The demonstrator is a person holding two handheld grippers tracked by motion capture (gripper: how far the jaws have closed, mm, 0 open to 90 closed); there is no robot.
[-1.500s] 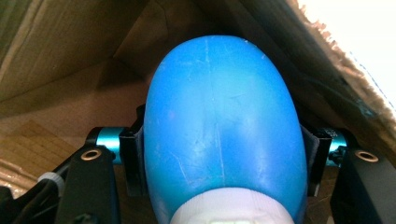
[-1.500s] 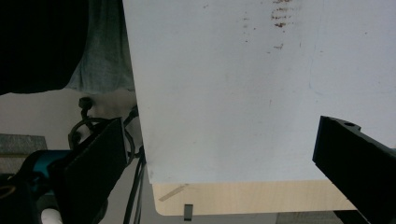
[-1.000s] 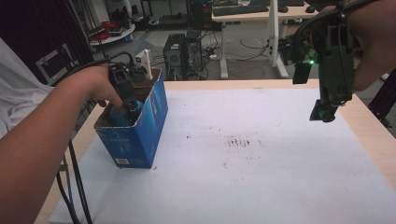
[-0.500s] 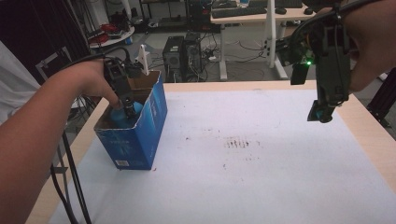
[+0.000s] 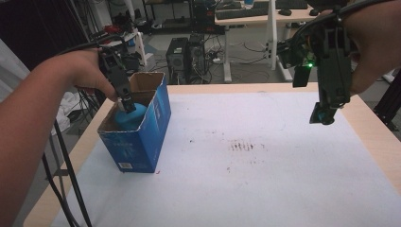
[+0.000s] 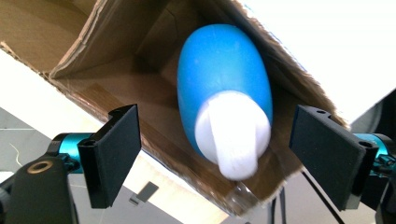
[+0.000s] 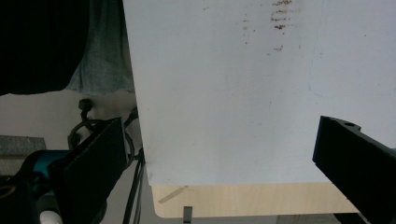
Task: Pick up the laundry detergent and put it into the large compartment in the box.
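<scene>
— Blue bottle [image 6: 224, 88] was already down in the cardboard box [image 5: 158, 111], so the drop looked done; only pulling the left gripper [image 6: 217, 158] clear seemed left.

— And its fingers [image 6: 114, 149]?

— Just been opening, spread at nine and three o'clock, bottle's white cap between them, untouched. Right gripper [image 5: 323, 114] hung spread over the table [image 5: 283, 189], holding nothing.
</scene>
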